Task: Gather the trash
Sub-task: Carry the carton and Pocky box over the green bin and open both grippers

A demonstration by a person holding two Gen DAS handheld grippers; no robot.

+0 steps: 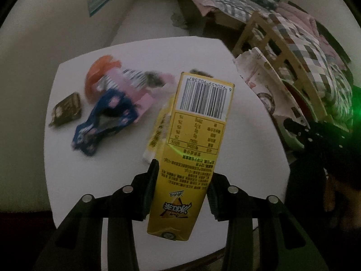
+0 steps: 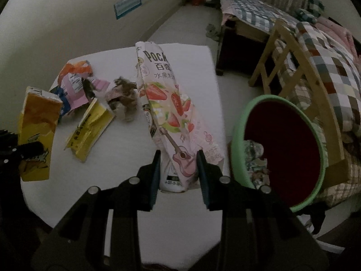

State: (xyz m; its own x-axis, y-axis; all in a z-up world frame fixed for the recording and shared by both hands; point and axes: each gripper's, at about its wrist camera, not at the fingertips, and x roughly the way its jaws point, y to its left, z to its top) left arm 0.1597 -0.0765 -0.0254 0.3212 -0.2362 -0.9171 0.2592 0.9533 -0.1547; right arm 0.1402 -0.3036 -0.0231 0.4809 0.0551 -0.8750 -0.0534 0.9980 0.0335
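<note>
My left gripper (image 1: 182, 180) is shut on a yellow drink carton (image 1: 194, 140) with a barcode and holds it above the white table (image 1: 248, 135). The same carton shows at the left of the right wrist view (image 2: 36, 133). My right gripper (image 2: 178, 160) is shut on a pink strawberry Pocky box (image 2: 171, 113), lifted over the table's right side. A green-rimmed bin with a dark red inside (image 2: 282, 149) stands right of the table and holds some wrappers.
On the table lie a torn yellow box (image 2: 90, 131), a crumpled wad (image 2: 123, 97), pink and orange wrappers (image 2: 76, 79), a blue floral wrapper (image 1: 101, 119) and a dark packet (image 1: 66, 109). A wooden chair (image 2: 293, 72) and a bed with quilts stand to the right.
</note>
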